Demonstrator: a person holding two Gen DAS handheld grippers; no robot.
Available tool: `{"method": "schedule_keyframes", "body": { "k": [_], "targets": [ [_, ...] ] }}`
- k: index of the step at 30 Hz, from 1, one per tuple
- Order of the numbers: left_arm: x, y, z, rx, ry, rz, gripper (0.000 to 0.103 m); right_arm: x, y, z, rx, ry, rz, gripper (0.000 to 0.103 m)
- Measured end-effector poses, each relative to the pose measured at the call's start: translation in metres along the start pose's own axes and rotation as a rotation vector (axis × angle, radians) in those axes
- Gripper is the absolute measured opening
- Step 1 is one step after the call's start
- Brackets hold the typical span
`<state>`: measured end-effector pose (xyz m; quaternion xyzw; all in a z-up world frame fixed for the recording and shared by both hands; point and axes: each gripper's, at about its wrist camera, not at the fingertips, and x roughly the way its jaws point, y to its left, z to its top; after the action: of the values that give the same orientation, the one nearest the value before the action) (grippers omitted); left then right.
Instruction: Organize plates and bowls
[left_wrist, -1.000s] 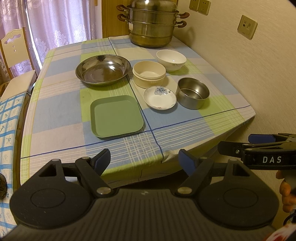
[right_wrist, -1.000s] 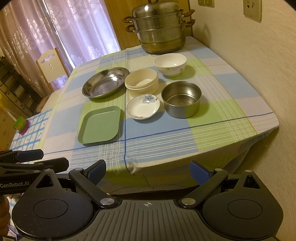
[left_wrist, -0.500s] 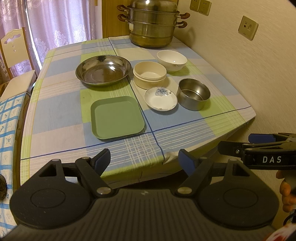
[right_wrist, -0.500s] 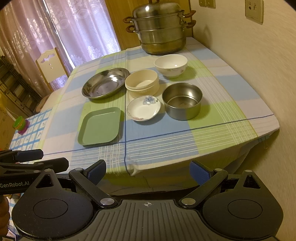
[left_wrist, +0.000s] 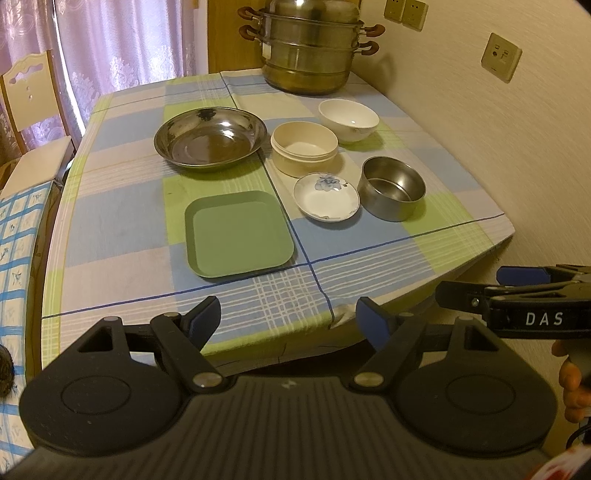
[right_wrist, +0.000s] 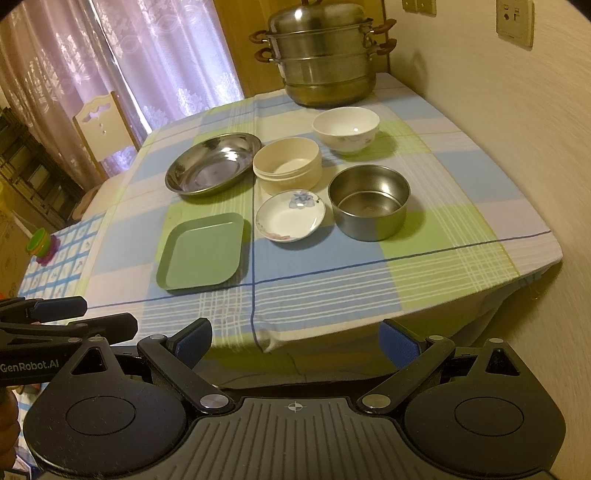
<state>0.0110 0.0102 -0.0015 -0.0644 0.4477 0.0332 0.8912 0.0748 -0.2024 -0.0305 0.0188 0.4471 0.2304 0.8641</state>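
On the checked tablecloth lie a green square plate (left_wrist: 238, 232) (right_wrist: 202, 251), a wide steel dish (left_wrist: 209, 138) (right_wrist: 212, 162), a cream round bowl (left_wrist: 303, 147) (right_wrist: 287, 164), a small flowered saucer (left_wrist: 326, 201) (right_wrist: 290, 214), a steel bowl (left_wrist: 392, 192) (right_wrist: 369, 201) and a white bowl (left_wrist: 348, 120) (right_wrist: 346, 127). My left gripper (left_wrist: 289, 319) stands open before the table's near edge, nothing between its fingers. My right gripper (right_wrist: 295, 341) is open too, short of the table, and shows side-on in the left wrist view.
A tall steel steamer pot (left_wrist: 310, 48) (right_wrist: 325, 55) stands at the table's far end by the wall. A pale chair (left_wrist: 26, 103) (right_wrist: 107, 129) and curtains are at the left. The wall (left_wrist: 517, 147) runs close along the table's right side.
Both grippers have crept a little closer to the table; the dishes look slightly nearer. Nothing on the table has moved.
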Motion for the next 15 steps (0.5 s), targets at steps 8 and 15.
{"method": "schedule_keyframes", "body": {
  "k": [8, 15],
  "targets": [
    [0.0018, 0.002, 0.0005, -0.007, 0.001, 0.004, 0.079, 0.0044, 0.0023, 0.0019, -0.009, 0.003, 0.003, 0.097],
    [0.0038, 0.0047, 0.0028, -0.014, 0.008, 0.004, 0.079, 0.008, 0.0046, 0.0031, -0.015, 0.009, 0.004, 0.097]
  ]
}}
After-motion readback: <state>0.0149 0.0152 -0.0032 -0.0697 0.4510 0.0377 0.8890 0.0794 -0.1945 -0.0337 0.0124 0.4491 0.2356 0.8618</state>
